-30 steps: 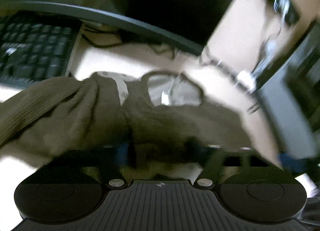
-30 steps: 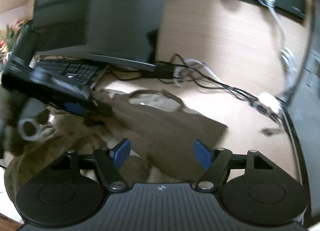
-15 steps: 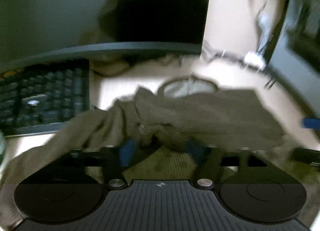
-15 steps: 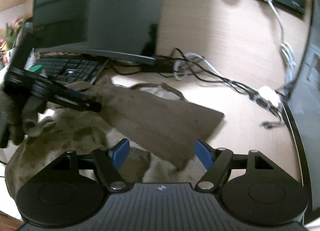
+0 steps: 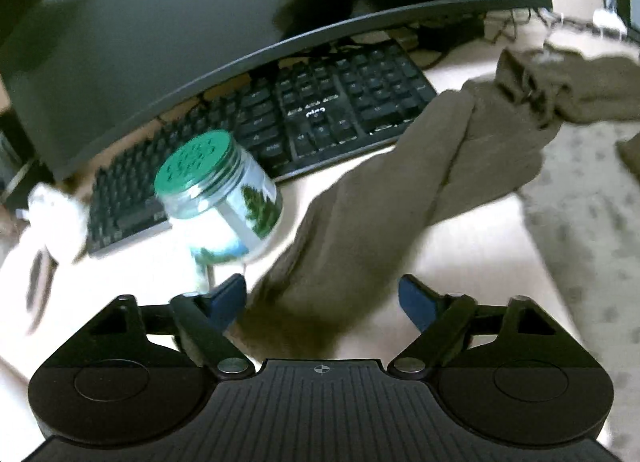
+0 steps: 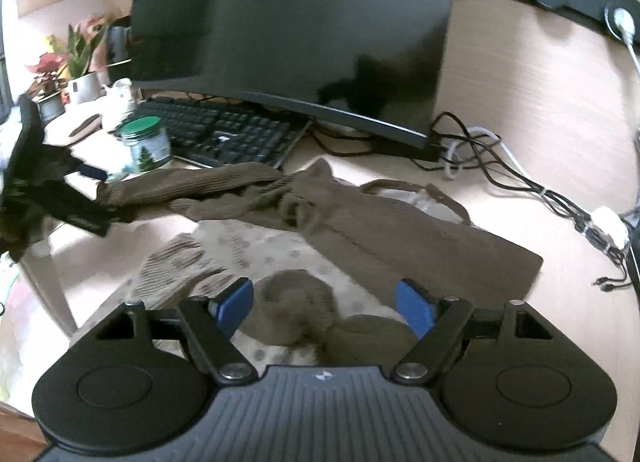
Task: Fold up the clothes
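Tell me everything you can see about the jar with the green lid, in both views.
The jar is a small clear container, glass or plastic, with a round green screw lid and a label showing green fir trees. It stands upright and closed on the desk, just before the left end of the black keyboard. In the left wrist view the jar looks tilted and blurred. The brown sweater's sleeve lies beside it; contact is unclear.

Brown ribbed sweater (image 6: 400,230), rumpled on desk, sleeve (image 5: 360,230) stretched leftward, pale spotted lining showing
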Tool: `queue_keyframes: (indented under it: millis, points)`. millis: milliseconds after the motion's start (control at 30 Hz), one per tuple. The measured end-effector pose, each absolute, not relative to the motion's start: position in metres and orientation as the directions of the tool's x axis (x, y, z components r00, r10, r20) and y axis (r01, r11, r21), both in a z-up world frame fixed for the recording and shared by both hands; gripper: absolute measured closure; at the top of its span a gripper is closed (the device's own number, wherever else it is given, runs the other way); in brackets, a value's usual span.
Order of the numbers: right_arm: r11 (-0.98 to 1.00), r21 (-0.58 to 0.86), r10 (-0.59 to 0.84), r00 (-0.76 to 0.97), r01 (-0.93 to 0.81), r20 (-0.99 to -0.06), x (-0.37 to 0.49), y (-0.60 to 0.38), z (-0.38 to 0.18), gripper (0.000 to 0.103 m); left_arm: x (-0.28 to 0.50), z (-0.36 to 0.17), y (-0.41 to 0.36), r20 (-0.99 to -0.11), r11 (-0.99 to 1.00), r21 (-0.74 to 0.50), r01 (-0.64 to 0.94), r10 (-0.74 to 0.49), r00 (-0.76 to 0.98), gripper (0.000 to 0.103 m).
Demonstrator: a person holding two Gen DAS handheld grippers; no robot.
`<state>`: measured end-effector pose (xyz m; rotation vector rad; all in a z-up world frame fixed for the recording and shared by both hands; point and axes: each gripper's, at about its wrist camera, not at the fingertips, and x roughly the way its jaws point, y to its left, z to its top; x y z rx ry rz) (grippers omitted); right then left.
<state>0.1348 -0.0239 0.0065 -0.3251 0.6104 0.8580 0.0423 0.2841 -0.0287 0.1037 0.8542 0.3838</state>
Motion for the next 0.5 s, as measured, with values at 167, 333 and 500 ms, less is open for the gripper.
queue_keyframes:
  millis: [167, 333, 500]
  points:
    - [0.673, -0.025, 0.573, 0.542, -0.74, -0.615, 0.136, -0.043, 0.011, 0.021, 0.057, 0.011, 0.288, -0.713, 0.959, -0.07, -0.273, 0.143, 0.686, 0.095]
    - [0.74, -0.001, 0.528, 0.582, -0.673, -0.619, 0.154, -0.064, 0.008, 0.021, 0.085, 0.049, 0.277, -0.617, 0.89, -0.424, -0.165, -0.151, 0.772, 0.095]
    - [0.754, 0.019, 0.518, 0.577, -0.656, -0.631, 0.172, -0.071, 0.006, 0.021, 0.141, 0.042, 0.228, -0.506, 0.678, -0.735, -0.01, -0.538, 0.674, 0.028]
